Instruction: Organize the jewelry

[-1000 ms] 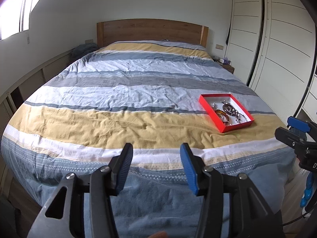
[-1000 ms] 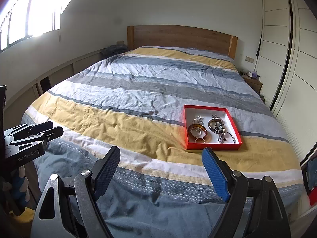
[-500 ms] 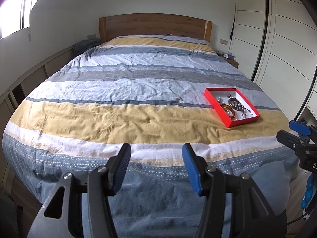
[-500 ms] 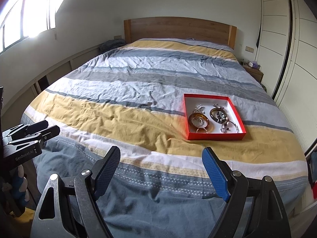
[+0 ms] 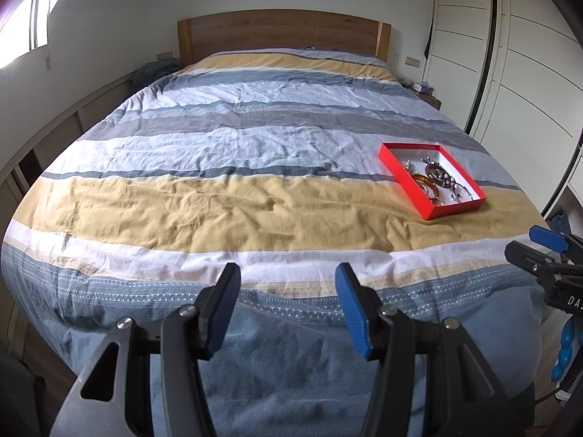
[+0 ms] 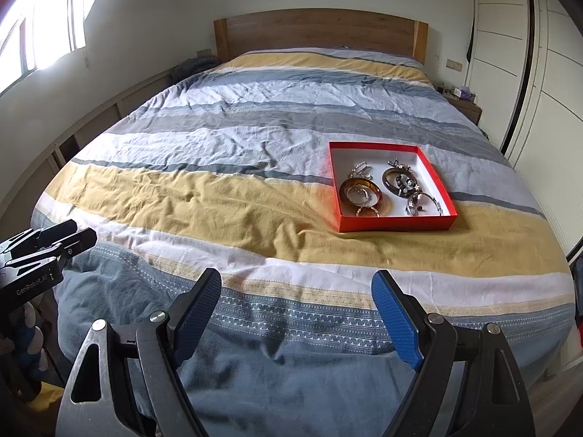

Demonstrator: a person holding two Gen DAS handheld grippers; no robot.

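Observation:
A red shallow box [image 6: 395, 224] with a white inside lies on the bed's yellow stripe, right of centre; it also shows in the left wrist view [image 5: 400, 178]. In it lie an amber bangle [image 6: 360, 192], a dark bangle [image 6: 398, 180], a silver bracelet [image 6: 422, 204] and small silver pieces. My right gripper [image 6: 297, 302] is open and empty over the foot of the bed, well short of the box. My left gripper [image 5: 288, 296] is open and empty, to the left of the box and nearer the foot.
The bed [image 6: 226, 196] has a striped blue, grey and yellow duvet and a wooden headboard [image 6: 317, 29]. White wardrobe doors [image 6: 546, 73] stand on the right, a nightstand [image 6: 464, 107] beside the headboard, low shelving [image 5: 43, 145] along the left wall.
Both grippers have moved forward and up toward the bed, so the red box looks nearer and larger. Both stay open and empty.

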